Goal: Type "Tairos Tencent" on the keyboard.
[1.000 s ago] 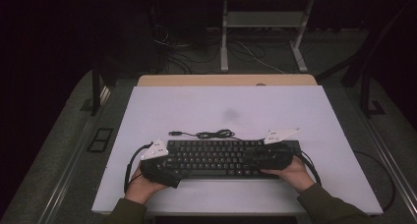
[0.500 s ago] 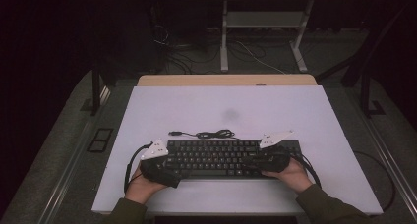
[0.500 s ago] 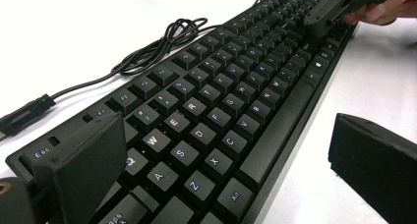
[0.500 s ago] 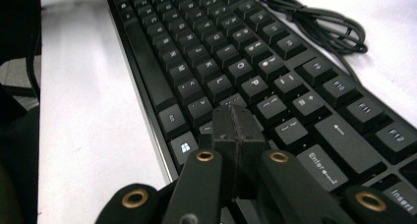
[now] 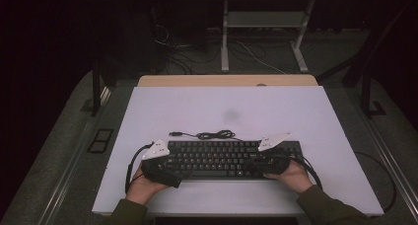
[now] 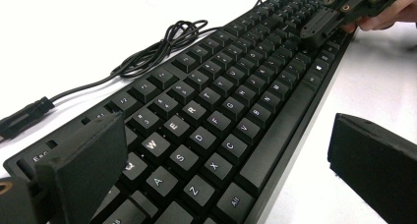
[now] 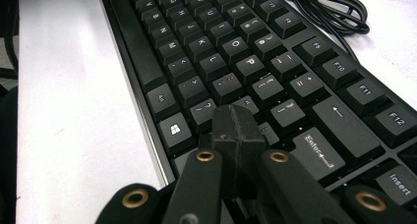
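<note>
A black keyboard (image 5: 222,158) lies on the white table top (image 5: 222,101), nearer the front edge. Its cable (image 5: 212,134) is coiled just behind it. My left gripper (image 5: 171,171) is open at the keyboard's left end. In the left gripper view, one jaw stands over the Esc corner and the other off the front edge, with the keyboard (image 6: 211,96) between them and untouched. My right gripper (image 5: 249,165) is shut with nothing in it. In the right gripper view its joined tips (image 7: 236,123) rest over the keys near Enter and the right Shift.
The cable's plug (image 6: 24,116) lies loose on the table behind the keyboard's left end. A wooden table edge (image 5: 226,80) borders the white top at the back. Beyond it are desk legs (image 5: 225,37) and floor cables. Dark floor drops away on both sides.
The right gripper has edged slightly left over the keyboard's right part and its jaws have come together. The left gripper and the keyboard have stayed put.
</note>
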{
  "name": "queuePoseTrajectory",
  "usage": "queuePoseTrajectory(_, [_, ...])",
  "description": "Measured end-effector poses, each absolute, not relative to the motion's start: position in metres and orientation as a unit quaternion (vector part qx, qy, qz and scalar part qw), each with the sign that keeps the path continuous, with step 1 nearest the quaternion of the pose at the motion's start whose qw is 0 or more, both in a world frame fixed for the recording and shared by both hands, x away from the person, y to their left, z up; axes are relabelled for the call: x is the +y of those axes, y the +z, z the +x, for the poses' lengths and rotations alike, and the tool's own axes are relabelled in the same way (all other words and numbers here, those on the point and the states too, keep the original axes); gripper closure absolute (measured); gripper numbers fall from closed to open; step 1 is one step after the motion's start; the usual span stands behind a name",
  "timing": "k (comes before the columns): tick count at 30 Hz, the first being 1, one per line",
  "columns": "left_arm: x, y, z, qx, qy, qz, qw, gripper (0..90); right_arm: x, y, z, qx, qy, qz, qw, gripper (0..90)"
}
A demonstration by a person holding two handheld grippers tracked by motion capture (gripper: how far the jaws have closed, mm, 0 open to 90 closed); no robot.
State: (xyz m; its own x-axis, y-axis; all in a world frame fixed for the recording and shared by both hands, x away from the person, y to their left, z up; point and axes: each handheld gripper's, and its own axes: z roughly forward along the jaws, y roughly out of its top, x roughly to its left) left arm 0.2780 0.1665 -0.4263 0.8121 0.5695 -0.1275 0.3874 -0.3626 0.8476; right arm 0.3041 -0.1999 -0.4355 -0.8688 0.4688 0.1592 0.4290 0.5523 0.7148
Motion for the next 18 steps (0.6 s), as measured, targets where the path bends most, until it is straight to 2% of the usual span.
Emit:
queuePoseTrajectory(6, [0.166,-0.426,0.279,0.297,0.098,0.818,0.484,3.7,-0.2,-0.437,0.304,0.883,0.394,0.252,0.025,89.6])
queuePoseTrajectory(18, [0.156,-0.422,0.285,0.305,0.113,0.818,0.474,18.4,-0.2,-0.437,0.305,0.882,0.395,0.258,0.021,89.6])
